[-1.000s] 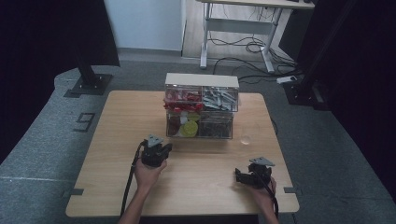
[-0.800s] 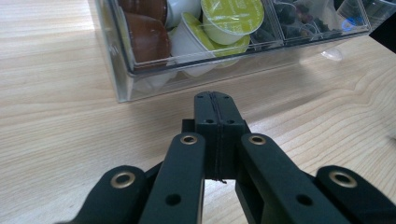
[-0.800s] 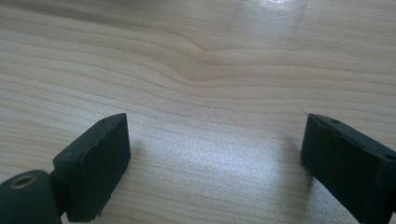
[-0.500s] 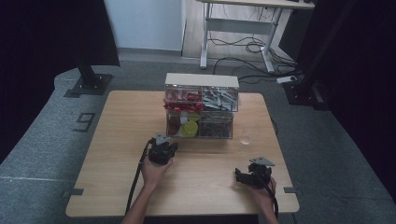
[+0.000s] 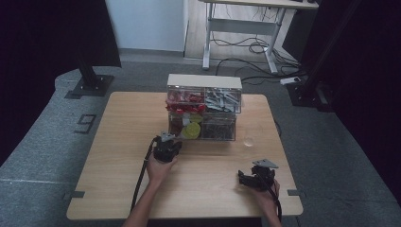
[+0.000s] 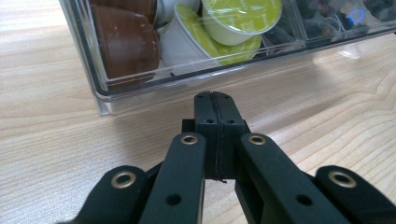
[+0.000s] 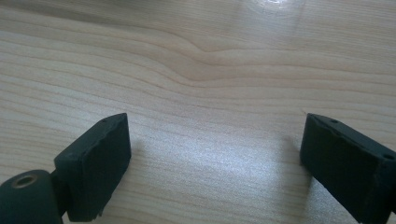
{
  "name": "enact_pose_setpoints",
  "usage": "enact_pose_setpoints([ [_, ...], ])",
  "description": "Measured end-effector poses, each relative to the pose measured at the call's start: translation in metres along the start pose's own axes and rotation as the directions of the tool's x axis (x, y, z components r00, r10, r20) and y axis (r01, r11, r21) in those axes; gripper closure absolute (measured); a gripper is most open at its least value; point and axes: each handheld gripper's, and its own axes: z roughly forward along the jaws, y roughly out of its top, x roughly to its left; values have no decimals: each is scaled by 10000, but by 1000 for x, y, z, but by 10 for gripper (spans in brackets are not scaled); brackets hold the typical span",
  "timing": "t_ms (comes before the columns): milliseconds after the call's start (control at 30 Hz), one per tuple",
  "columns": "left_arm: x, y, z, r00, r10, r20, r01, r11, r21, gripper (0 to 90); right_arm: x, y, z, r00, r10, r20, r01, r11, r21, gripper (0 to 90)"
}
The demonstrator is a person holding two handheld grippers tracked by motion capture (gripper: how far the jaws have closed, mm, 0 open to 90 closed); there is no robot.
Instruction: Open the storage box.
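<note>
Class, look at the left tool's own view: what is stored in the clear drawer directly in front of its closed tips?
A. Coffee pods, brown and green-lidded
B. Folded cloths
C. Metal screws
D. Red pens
A: in the left gripper view the left tool, jaws shut together, points at the clear drawer holding a brown pod and green-lidded pods.

Brown pod (image 6: 125, 44) – top cut off by the frame – dark drawer contents (image 5: 218, 130) too small to tell
</note>
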Motion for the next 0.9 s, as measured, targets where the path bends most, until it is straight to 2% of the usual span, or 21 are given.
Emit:
enact_pose_setpoints([
  [333,12,3,0,9995,-284,-130,284,9996,4,900,0,0,0,10000,1,-7,-1,10000,2,91],
  [767,9,6,-12,10000,-85,-40,85,9999,-95,900,0,0,0,10000,9,-4,-9,10000,1,91],
  [900,11,7,-14,9998,-210,42,211,9996,-197,900,0,0,0,10000,9,-3,-9,10000,1,91],
])
